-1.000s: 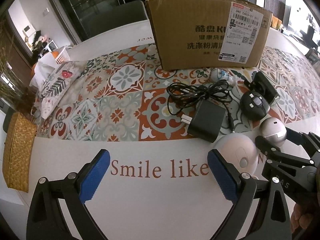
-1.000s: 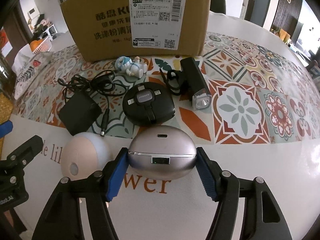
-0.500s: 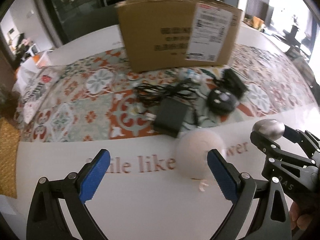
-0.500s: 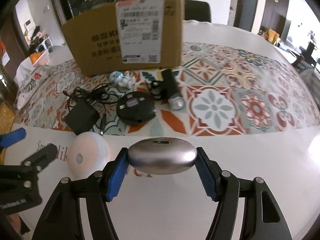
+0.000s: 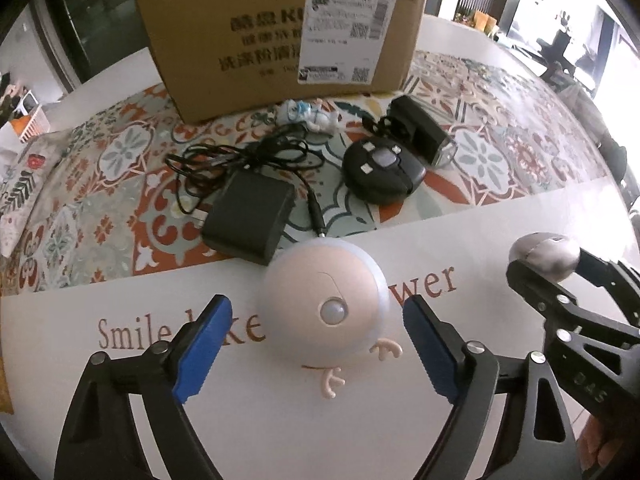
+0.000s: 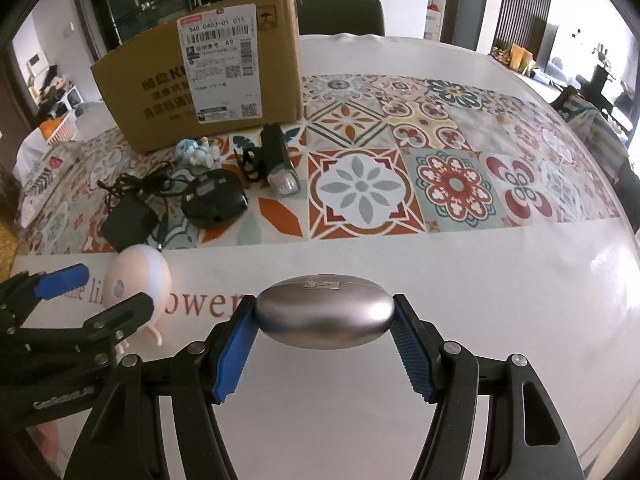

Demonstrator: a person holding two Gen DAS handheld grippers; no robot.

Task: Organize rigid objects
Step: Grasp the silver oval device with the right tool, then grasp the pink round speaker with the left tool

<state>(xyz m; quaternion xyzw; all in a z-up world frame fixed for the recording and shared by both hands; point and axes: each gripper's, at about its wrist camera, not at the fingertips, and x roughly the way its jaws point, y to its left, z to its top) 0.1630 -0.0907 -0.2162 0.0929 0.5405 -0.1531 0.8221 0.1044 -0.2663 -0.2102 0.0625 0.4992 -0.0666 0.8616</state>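
A pale pink round night light [image 5: 322, 300] with small antlers lies on the white part of the tablecloth. My left gripper [image 5: 316, 344] straddles it, jaws closing, blue pads still clear of its sides. My right gripper [image 6: 324, 350] is shut on a silver oval case [image 6: 324, 322], lifted above the cloth; that case [image 5: 546, 254] also shows at the right of the left wrist view. The night light [image 6: 138, 280] and left gripper's fingers [image 6: 60, 280] appear at the left of the right wrist view.
A cardboard box [image 5: 280, 36] stands at the back. In front of it lie a black power adapter [image 5: 250, 220] with cable, a round black device [image 5: 382, 174], a black bike light [image 5: 424, 134] and a small blue-white figurine [image 5: 308, 114]. A patterned runner [image 6: 440, 168] stretches to the right.
The left gripper moved right and down until the night light sits between its pads, and its jaws narrowed. The right gripper carried the silver case up and to the right, away from the other objects.
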